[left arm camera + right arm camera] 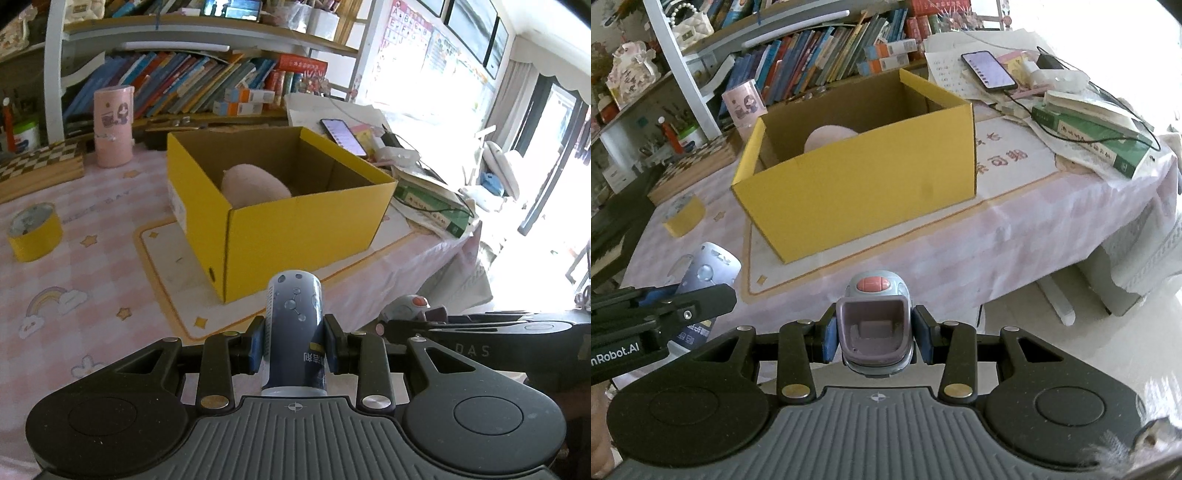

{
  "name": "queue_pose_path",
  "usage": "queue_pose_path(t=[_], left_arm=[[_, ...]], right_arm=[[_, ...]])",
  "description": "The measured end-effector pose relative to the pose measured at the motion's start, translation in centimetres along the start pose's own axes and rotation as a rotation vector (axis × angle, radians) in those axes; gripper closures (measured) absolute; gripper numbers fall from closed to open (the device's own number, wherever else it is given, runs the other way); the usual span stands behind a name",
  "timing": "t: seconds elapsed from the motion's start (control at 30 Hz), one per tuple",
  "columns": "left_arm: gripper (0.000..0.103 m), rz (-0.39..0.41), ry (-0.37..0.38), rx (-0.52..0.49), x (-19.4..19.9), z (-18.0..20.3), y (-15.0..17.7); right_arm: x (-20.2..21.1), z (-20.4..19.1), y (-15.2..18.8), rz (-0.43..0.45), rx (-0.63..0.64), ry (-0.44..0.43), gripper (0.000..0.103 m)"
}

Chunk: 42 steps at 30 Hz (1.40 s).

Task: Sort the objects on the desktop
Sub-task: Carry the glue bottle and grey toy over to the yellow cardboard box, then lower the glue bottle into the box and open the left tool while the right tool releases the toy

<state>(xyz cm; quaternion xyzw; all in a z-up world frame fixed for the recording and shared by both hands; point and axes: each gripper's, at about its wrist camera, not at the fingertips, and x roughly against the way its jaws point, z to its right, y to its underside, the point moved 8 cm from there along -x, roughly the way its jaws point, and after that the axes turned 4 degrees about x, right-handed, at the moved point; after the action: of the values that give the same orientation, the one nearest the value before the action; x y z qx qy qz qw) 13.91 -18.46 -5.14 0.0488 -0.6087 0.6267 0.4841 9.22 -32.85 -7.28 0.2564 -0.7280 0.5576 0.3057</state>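
The left gripper [294,347] is clamping a dark blue bottle [294,332] printed with molecule art, jaws nearly closed. The right gripper [875,338] is pinching a grey toy car [874,325] with a pink dome. Ahead of both, the open yellow box [291,225] is holding a pink plush [255,184]; a tape roll [35,232] is sitting off left.

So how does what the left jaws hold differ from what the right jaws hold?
The left gripper is shut on a tall dark-blue bottle, a plain cylinder printed with bubbles; the right gripper is shut on a squat grey-blue toy with a pink button on top and a hollow purple front. The bottle sticks well past the jaws; the toy barely does. Both are clamped between blue pads, short of the yellow box.
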Motion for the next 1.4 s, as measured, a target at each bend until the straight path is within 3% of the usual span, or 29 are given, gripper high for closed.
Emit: queue_pose_path(t=[0.4, 1.07, 1.4], left_arm=[[0.072, 0.027, -0.048, 0.021, -2.5, 2.4, -1.8], [0.072, 0.225, -0.154, 0.076, -5.2, 3.2, -11.2], [0.072, 0.176, -0.263, 0.022, -9.3, 1.3, -12.7]], right_arm=[[-1.6, 3.0, -3.0, -0.008, 0.060, -0.047, 0.065], [-2.3, 4.8, -16.4, 0.213, 0.212, -0.165, 0.065], [-5.5, 4.5, -19.8, 0.217, 0.274, -0.167, 0.065]])
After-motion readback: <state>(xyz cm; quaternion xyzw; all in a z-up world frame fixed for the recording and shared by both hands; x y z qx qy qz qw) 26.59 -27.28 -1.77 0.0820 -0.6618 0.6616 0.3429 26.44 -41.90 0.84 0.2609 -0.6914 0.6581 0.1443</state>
